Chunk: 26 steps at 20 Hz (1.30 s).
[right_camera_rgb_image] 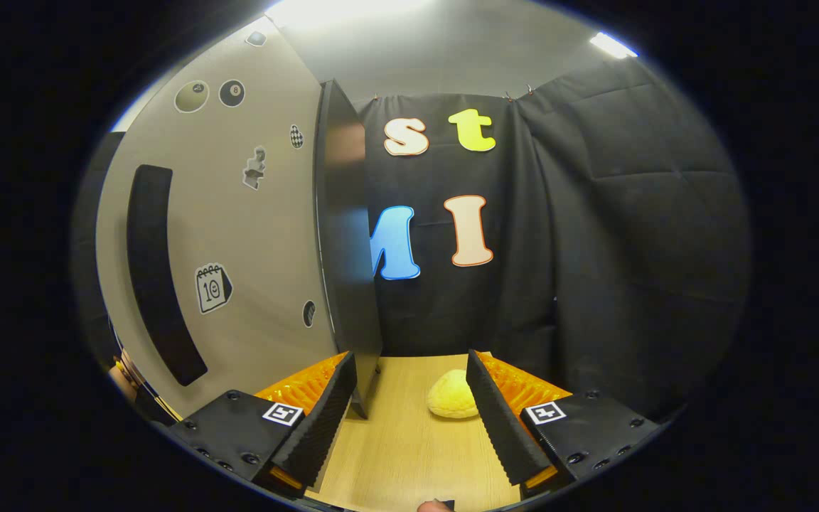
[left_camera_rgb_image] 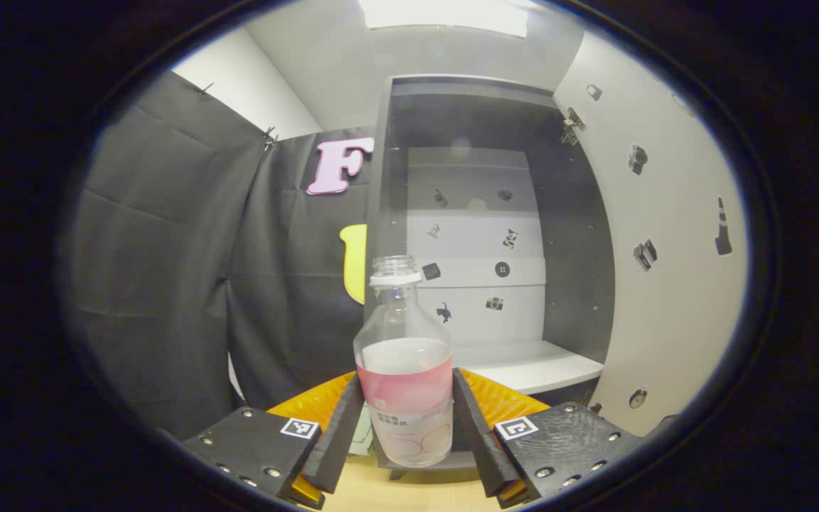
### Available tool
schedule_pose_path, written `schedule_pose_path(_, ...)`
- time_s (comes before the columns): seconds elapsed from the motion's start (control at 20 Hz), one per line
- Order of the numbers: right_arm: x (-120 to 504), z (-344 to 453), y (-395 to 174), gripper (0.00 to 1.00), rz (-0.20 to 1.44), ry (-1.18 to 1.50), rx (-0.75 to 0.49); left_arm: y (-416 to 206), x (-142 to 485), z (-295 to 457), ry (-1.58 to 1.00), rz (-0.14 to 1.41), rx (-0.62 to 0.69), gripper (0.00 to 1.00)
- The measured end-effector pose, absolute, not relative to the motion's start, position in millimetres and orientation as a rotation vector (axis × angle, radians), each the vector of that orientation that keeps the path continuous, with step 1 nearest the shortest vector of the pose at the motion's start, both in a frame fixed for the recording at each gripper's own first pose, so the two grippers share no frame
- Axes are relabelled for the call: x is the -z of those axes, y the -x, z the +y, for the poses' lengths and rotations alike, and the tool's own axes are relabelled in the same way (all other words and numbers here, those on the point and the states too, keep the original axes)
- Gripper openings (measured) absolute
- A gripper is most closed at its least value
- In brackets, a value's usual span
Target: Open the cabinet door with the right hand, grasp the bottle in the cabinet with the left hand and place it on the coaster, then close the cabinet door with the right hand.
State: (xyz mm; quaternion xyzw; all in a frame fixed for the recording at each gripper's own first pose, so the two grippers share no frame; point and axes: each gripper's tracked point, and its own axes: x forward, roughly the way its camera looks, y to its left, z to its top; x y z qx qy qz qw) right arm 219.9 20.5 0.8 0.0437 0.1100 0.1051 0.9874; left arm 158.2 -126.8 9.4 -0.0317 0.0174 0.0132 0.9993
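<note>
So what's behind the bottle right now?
Behind the bottle is the open cabinet: a white shelf and a back panel with small stickers. The bottle and left claw hide the cabinet's lower front.

Blocked at 9 o'clock of the right tongs (right_camera_rgb_image: 406,412) by the open cabinet door (right_camera_rgb_image: 342,235); free counter (right_camera_rgb_image: 395,441) ahead, except a yellow lump (right_camera_rgb_image: 452,395) at 1 o'clock.
</note>
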Motion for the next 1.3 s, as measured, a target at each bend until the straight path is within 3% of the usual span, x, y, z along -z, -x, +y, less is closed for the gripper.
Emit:
schedule_pose_path(0.1, 3.5, 24.0, -216.6, 0.98, 0.226, -0.089, -0.229, -138.2, 2.9, -120.0, 0.074, 0.043, -0.04, 0.73)
schedule_pose_path(0.15, 5.7, 25.5, -214.3, 0.93, 0.23, -0.091, -0.237, -128.7, 10.5, -116.2, 0.075, 0.05, -0.048, 0.73)
schedule_pose_path(0.2, 9.0, 28.6, -213.1, 0.98, 0.236, -0.093, -0.244, -117.0, 18.3, -111.2, 0.074, 0.055, -0.056, 0.73)
schedule_pose_path(0.45, 11.8, 33.5, -205.7, 0.98, 0.234, -0.077, -0.257, -70.6, 68.0, -96.7, 0.069, 0.116, -0.068, 0.77)
schedule_pose_path(0.6, 13.5, 37.0, -204.6, 0.98, 0.24, -0.083, -0.268, -48.1, 100.9, -91.0, 0.094, 0.151, -0.077, 0.72)
schedule_pose_path(0.95, 22.4, 41.4, -203.5, 0.98, 0.276, -0.063, -0.269, -19.9, 170.0, -82.4, 0.126, 0.232, -0.118, 0.72)
schedule_pose_path(1.0, 22.5, 41.6, -202.6, 0.93, 0.277, -0.057, -0.269, -15.8, 179.8, -83.1, 0.126, 0.246, -0.121, 0.75)
schedule_pose_path(1.1, 23.2, 41.6, -200.9, 0.93, 0.279, -0.044, -0.267, -9.7, 199.2, -86.1, 0.132, 0.271, -0.121, 0.73)
schedule_pose_path(1.15, 24.4, 39.7, -199.5, 0.98, 0.282, -0.036, -0.262, -8.5, 208.0, -88.2, 0.132, 0.28, -0.12, 0.73)
schedule_pose_path(1.25, 26.5, 38.0, -198.5, 0.93, 0.286, -0.037, -0.253, -4.7, 219.6, -90.3, 0.124, 0.282, -0.125, 0.73)
schedule_pose_path(1.3, 28.6, 37.6, -197.3, 0.98, 0.29, -0.045, -0.252, -5.1, 225.6, -91.3, 0.118, 0.281, -0.125, 0.75)
